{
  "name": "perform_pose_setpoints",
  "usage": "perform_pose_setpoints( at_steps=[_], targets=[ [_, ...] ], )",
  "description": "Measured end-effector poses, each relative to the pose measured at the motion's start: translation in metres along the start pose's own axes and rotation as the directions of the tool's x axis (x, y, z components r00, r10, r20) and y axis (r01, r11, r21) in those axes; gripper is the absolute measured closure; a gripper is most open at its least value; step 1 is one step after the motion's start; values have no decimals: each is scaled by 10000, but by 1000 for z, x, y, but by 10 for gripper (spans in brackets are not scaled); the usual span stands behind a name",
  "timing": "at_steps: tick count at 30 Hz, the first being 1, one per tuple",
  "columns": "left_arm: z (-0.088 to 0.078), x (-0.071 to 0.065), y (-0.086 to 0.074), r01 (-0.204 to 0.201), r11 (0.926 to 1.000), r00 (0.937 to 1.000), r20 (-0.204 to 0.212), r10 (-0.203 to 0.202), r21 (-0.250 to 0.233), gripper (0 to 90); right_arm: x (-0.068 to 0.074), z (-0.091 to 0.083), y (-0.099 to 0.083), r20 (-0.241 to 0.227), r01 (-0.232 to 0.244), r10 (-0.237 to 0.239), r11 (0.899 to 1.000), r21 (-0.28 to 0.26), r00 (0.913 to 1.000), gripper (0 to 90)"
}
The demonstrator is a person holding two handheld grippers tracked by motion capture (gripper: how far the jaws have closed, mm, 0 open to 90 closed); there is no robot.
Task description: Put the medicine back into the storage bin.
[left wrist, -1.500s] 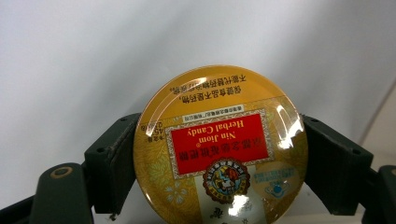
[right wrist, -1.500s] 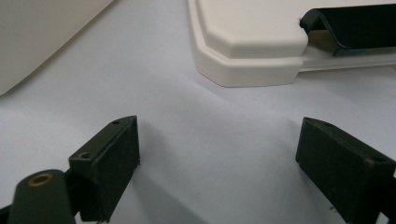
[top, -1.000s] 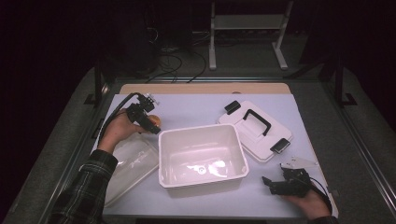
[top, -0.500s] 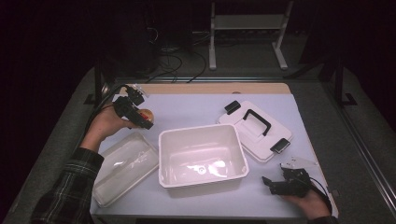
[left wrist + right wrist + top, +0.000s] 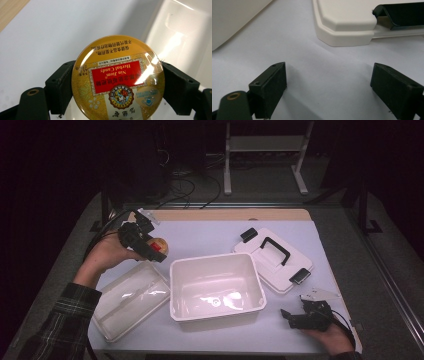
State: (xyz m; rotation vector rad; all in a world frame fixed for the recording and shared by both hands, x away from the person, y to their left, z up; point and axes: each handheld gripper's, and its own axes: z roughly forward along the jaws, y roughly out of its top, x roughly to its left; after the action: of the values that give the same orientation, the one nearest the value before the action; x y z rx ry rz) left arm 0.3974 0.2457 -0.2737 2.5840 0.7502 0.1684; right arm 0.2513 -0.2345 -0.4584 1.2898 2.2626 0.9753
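Observation:
A round yellow candy tin with a red label sits clamped between the black jaws of my left gripper. In the high view that left gripper is lifted above the table at the left, with the tin at its tip, left of the open white box. My right gripper rests low on the table at the front right, its jaws wide apart. The right gripper view shows the right gripper with bare table between its pads and the white lid's corner ahead.
A clear plastic tray lies left of the white box. The white lid with its black handle and latches lies at the right rear. A wooden strip edges the table's far side, with cables and a stand beyond.
My left gripper has risen with the tin and drawn back toward the far left. The clear tray shows fully. The right gripper has stayed put.

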Motion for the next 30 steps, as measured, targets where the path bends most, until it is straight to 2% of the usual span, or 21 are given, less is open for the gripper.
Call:
perform_pose_setpoints(
  at_steps=[7,11,16,23,26,27,30],
  targets=[
    [-3,-20,7,-760,9971,9969,182,761,-72,198,0,0,0,1,-6,6,10000,-2,10000,128],
    [-2,-33,12,-1224,9924,9919,354,1220,90,198,0,0,0,-1,-13,13,10000,5,10000,128],
    [2,-47,17,-1590,9872,9861,509,1580,150,198,0,0,0,-1,-13,13,10000,8,10000,128],
    [8,-66,23,-2232,9744,9721,801,2203,284,198,0,0,0,-1,-14,14,10000,5,10000,128],
    [12,-74,25,-2401,9704,9665,990,2366,244,198,0,0,0,-2,-15,15,10000,10,10000,128],
    [14,-76,25,-2381,9711,9666,1021,2350,188,198,0,0,0,-3,-16,16,10000,11,10000,128],
    [19,-84,26,-2608,9652,9598,1127,2570,208,198,0,0,0,0,-10,10,10000,11,10000,128]
  ],
)
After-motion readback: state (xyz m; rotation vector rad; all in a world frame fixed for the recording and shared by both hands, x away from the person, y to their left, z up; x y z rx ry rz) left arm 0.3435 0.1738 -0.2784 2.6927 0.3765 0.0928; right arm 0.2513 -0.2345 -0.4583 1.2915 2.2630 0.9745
